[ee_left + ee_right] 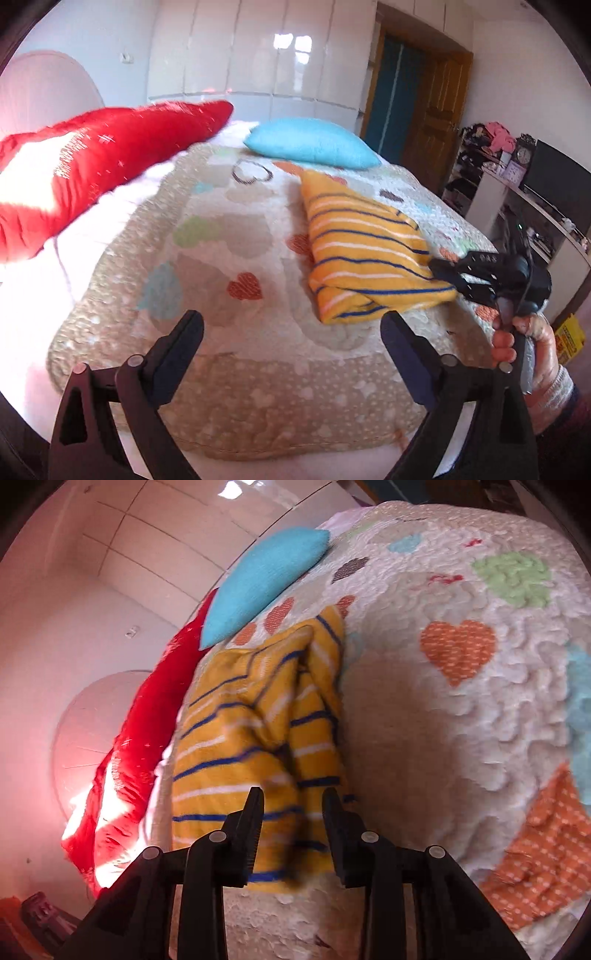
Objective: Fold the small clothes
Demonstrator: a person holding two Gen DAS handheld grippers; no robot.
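Left wrist view: a yellow garment [364, 245] with blue and white stripes lay folded on the bed [236, 402], right of the frame's centre, on a quilt printed with hearts. The left claw [291, 334] occupied the bottom of the frame, its two fingers spread wide and holding nothing — the garment's near fold sat just above the right finger. At the right edge, the right claw [448, 278] met the garment's right corner; its jaws stood close together at the cloth, though whether they pinched it could not be told from this angle. A hand [532, 350] gripped that tool's handle at lower right. A red cushion [92, 162] filled the upper left, and a blue pillow [314, 142] lay at upper centre, beyond the garment. A wooden door [432, 122] stood at upper right, with a dark screen [557, 182] on a shelf at the right edge.

Right wrist view: the same garment [258, 734] filled the centre of the frame, rumpled, with its near edge reaching down between the fingers [247, 834] of the right claw [293, 801]. The fingers were parted by a moderate gap, cloth between them but not visibly clamped. The blue pillow [258, 587] sat at upper centre, the red cushion [140, 746] along the left, and the quilt's orange heart at right.
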